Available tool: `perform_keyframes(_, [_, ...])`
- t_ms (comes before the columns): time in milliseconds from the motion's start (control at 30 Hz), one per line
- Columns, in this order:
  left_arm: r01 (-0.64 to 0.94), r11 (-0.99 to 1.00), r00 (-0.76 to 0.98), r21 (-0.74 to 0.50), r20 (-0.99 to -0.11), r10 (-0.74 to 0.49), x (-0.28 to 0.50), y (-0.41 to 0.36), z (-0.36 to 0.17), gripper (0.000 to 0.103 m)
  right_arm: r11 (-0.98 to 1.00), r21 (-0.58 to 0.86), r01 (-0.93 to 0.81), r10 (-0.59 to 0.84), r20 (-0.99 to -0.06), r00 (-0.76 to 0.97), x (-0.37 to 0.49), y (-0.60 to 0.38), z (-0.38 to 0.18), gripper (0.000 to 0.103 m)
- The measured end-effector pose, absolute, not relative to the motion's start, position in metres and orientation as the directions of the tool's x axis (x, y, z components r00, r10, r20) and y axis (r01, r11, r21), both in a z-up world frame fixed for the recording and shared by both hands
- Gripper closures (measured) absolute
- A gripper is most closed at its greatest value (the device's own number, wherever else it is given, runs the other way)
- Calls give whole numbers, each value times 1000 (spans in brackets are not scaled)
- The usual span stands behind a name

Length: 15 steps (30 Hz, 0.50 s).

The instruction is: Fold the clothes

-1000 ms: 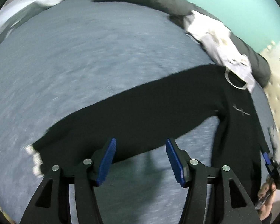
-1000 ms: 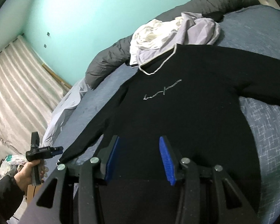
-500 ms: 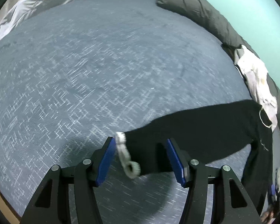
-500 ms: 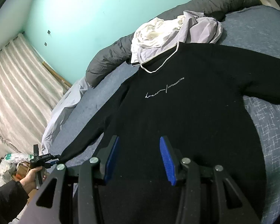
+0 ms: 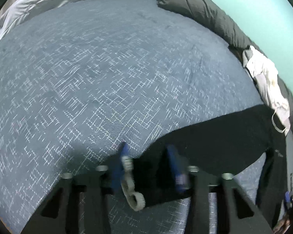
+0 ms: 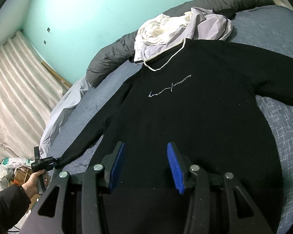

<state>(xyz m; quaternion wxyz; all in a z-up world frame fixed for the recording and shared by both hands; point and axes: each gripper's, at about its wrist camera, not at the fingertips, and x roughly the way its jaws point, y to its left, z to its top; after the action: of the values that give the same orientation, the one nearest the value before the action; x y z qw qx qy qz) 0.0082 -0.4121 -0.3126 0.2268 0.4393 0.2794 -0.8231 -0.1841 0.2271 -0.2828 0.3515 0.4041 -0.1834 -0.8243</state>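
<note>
A black sweater (image 6: pixel 185 120) with white chest lettering lies flat, front up, on the blue bedspread (image 5: pixel 107 78). Its left sleeve (image 5: pixel 214 142) stretches out to my left gripper (image 5: pixel 146 156), whose open blue fingers stand on either side of the sleeve end. The white-trimmed cuff (image 5: pixel 130 185) lies between them. In the right wrist view the left gripper (image 6: pixel 46 160) sits at the sleeve tip. My right gripper (image 6: pixel 145 163) is open and empty, hovering over the sweater's lower body.
A pile of white and lilac clothes (image 6: pixel 177 27) lies just past the sweater's collar. A rolled grey duvet (image 5: pixel 205 17) runs along the far bed edge by the teal wall. A pale sheet (image 5: pixel 48 2) lies at the bed's far left. Curtains (image 6: pixel 15 97) hang beyond.
My left gripper has travelled along the sleeve to its end, and the cuff now lies between its fingers, which have drawn a little closer. My right gripper has barely moved.
</note>
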Motion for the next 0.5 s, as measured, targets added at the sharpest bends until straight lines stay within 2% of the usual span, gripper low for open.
perform_keyframes(133, [589, -781, -511, -209, -845, -160, 7, -404, -299, 96, -684, 587, 432, -729, -537, -424, -184, 226, -283, 57])
perform_keyframes(500, [617, -772, -554, -152, -780, -289, -21, -444, -228, 97, -689, 580, 435, -725, -546, -420, -183, 225, -284, 57])
